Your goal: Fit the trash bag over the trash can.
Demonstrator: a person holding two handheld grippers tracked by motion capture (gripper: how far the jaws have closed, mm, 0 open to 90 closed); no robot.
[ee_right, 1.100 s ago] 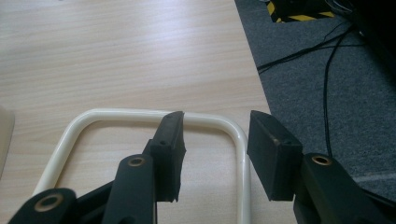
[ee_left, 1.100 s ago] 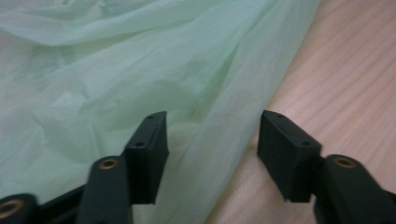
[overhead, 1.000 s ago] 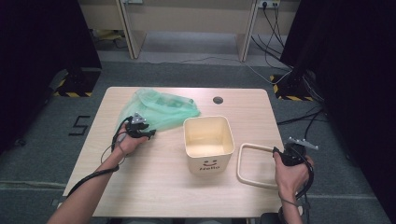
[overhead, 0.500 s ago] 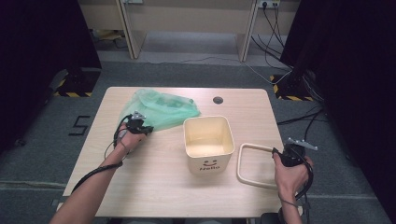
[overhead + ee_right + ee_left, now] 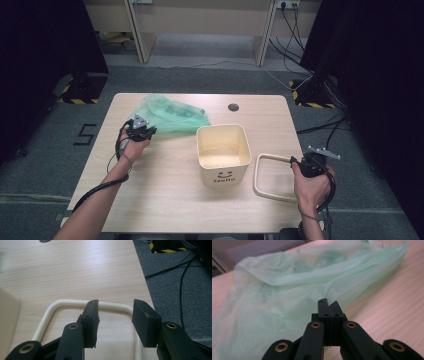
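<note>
My left tool had just pinched shut on the thin crumpled green plastic bag near the counter's far left corner. My right tool stood open over the cream rounded-square plastic ring, gripping nothing. Lining the cream square plastic bin remained undone.

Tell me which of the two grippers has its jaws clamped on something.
The left gripper, pinched shut on the green plastic bag. The right gripper stands open over the cream frame.

A pale green, translucent plastic bag is seen crumpled and loosely spread on the worktop in the upper left of the high view, its lower left edge raised slightly. A cream, rounded-rectangular frame is laid flat at the lower right, near the worktop's right edge.
</note>
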